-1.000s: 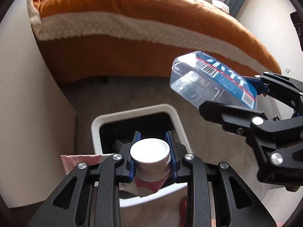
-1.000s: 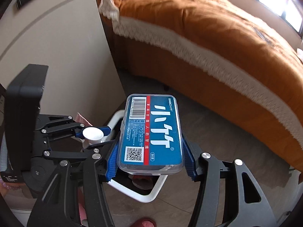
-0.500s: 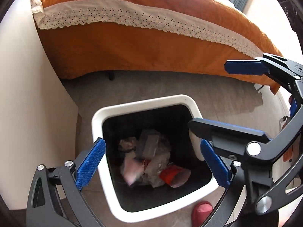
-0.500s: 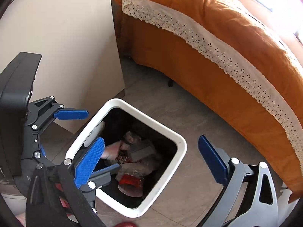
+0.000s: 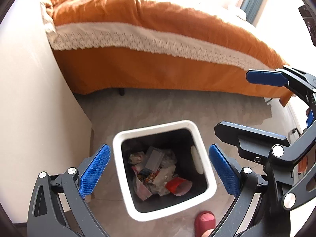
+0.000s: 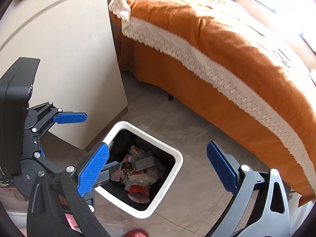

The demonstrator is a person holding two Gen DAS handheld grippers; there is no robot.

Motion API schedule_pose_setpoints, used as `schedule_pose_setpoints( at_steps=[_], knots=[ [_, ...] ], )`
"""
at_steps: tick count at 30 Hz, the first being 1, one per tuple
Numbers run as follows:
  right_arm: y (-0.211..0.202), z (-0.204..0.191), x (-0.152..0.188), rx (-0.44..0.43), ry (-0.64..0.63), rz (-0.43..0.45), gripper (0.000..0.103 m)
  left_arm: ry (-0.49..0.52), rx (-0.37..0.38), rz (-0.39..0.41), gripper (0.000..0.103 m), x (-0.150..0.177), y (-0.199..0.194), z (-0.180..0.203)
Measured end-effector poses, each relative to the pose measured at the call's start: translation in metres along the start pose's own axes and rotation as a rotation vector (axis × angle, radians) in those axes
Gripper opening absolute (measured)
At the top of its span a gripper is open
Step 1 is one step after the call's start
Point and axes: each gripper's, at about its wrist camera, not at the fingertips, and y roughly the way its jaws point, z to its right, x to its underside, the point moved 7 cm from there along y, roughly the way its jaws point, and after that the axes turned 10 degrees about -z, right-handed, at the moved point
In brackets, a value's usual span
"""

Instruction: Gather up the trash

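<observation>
A white square trash bin (image 5: 205,169) with a black liner stands on the floor below both grippers; it also shows in the right wrist view (image 6: 177,158). Inside lie crumpled wrappers, a red cup (image 5: 178,184) and a clear plastic box (image 5: 154,159), seen in the right wrist view too (image 6: 144,163). My left gripper (image 5: 160,169) is open and empty above the bin. My right gripper (image 6: 158,169) is open and empty above the bin's right side. Each gripper shows in the other's view: the right (image 5: 264,102), the left (image 6: 79,142).
An orange bed (image 5: 158,45) with a white lace band runs behind the bin. A cream cabinet panel (image 6: 69,69) stands to the left. A red slipper (image 5: 204,223) sits at the bin's near edge on the grey tile floor (image 6: 197,187).
Both grippers opened. The cup dropped from the left one and the blue-labelled plastic box from the right one, into the bin. Both grippers have since lifted a little.
</observation>
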Motion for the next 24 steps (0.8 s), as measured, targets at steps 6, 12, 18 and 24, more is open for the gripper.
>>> schedule_pose_setpoints(
  at_steps=[6, 12, 18, 24],
  knots=[
    [-0.086, -0.006, -0.030, -0.019, 0.034, 0.084, 0.099, -0.057, -0.039, 0.063, 0.098, -0.018, -0.095, -0.005],
    [-0.191, -0.028, -0.068, -0.044, 0.035, 0.201, 0.099, -0.173, -0.065, 0.152, 0.098, -0.027, -0.224, -0.018],
    [-0.294, -0.066, -0.107, -0.091, -0.013, 0.331, 0.099, -0.231, -0.116, 0.248, 0.098, -0.028, -0.344, -0.027],
    [-0.371, -0.118, -0.136, -0.118, -0.109, 0.438, 0.099, -0.247, -0.215, 0.335, 0.098, -0.016, -0.443, -0.044]
  ],
)
